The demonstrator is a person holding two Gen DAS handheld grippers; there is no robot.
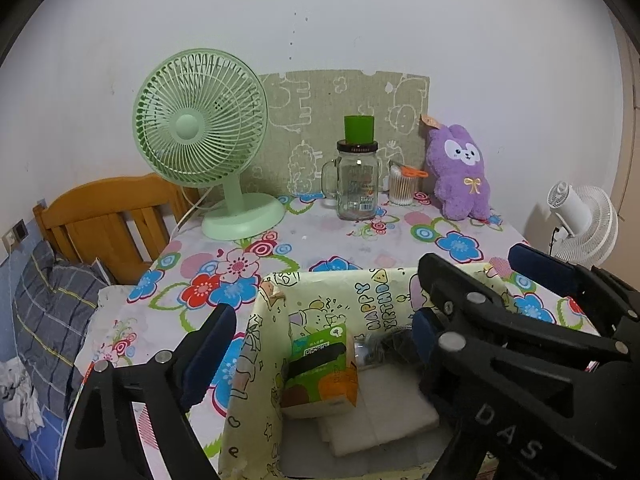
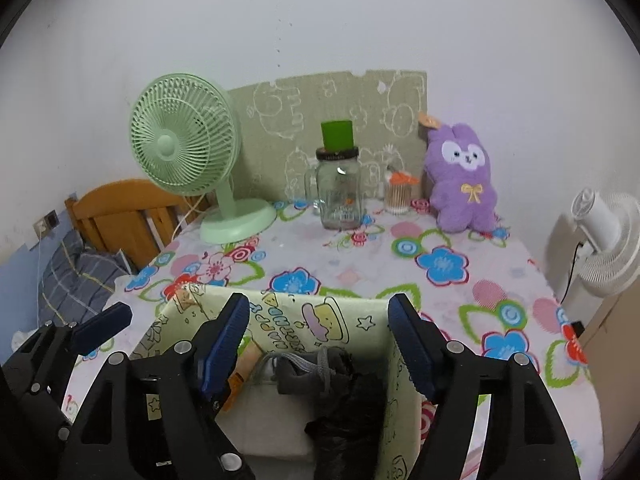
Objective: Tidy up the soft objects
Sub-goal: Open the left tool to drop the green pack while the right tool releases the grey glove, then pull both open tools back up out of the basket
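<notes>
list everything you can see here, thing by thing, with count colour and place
storage box: 1, pale yellow cartoon print, near table edge
tissue pack: 1, green and orange, inside box, left
grey sock: 1, inside box
black fuzzy item: 1, inside box, right
plush rabbit: 1, purple, far right against wall
desk fan: 1, mint green, far left
glass jar: 1, clear, green cup on lid, centre back
cotton swab tub: 1, clear, beside plush
white fan: 1, off table, right
tablecloth: 1, floral
left gripper: open, over box
right gripper: open, over box
</notes>
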